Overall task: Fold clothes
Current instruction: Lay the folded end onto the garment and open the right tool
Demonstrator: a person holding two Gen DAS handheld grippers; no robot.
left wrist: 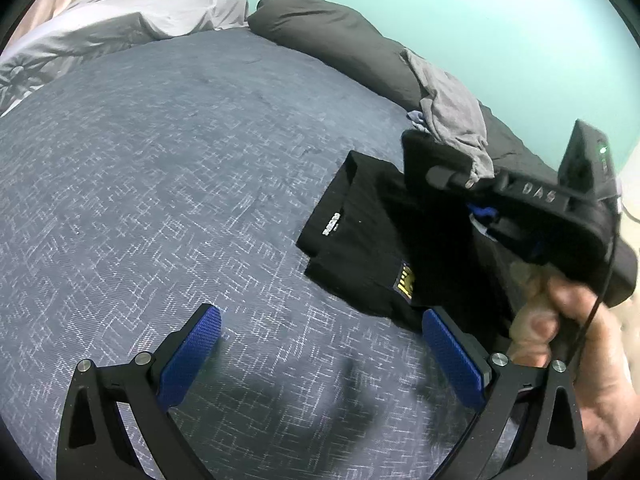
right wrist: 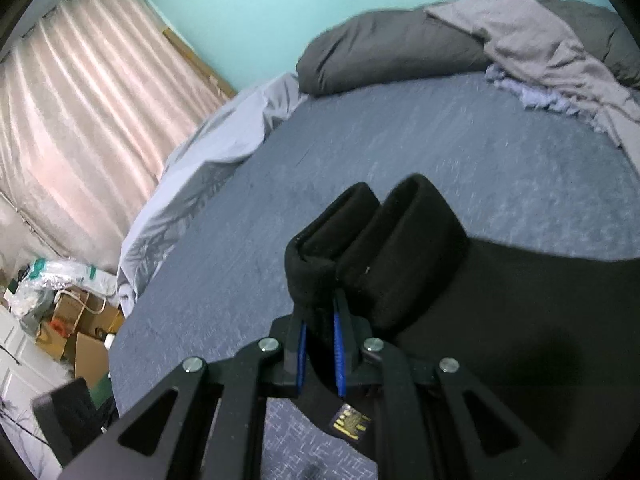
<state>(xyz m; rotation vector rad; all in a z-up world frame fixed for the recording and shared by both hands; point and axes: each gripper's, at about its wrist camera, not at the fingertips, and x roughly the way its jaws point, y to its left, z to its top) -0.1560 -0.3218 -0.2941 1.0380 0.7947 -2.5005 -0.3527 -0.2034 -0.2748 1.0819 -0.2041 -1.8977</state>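
Note:
A black garment (left wrist: 360, 236) with a white label and a yellow patch lies on the blue patterned bedspread (left wrist: 160, 180). My right gripper (right wrist: 320, 332) is shut on a bunched fold of that black garment (right wrist: 376, 248), lifting the edge off the bed; the rest spreads to the right. In the left wrist view the right gripper's body (left wrist: 520, 208) is held by a hand (left wrist: 560, 320) over the garment's right side. My left gripper (left wrist: 320, 344) stands open low over the bedspread, its right pad (left wrist: 452, 356) at the garment's near edge, nothing between the pads.
A dark grey duvet (left wrist: 340, 40) with a light grey garment (left wrist: 452, 112) draped on it lies along the turquoise wall. A white sheet (left wrist: 120, 28) is rumpled at the far left. Beside the bed are curtains (right wrist: 80, 100) and cardboard boxes (right wrist: 76, 320).

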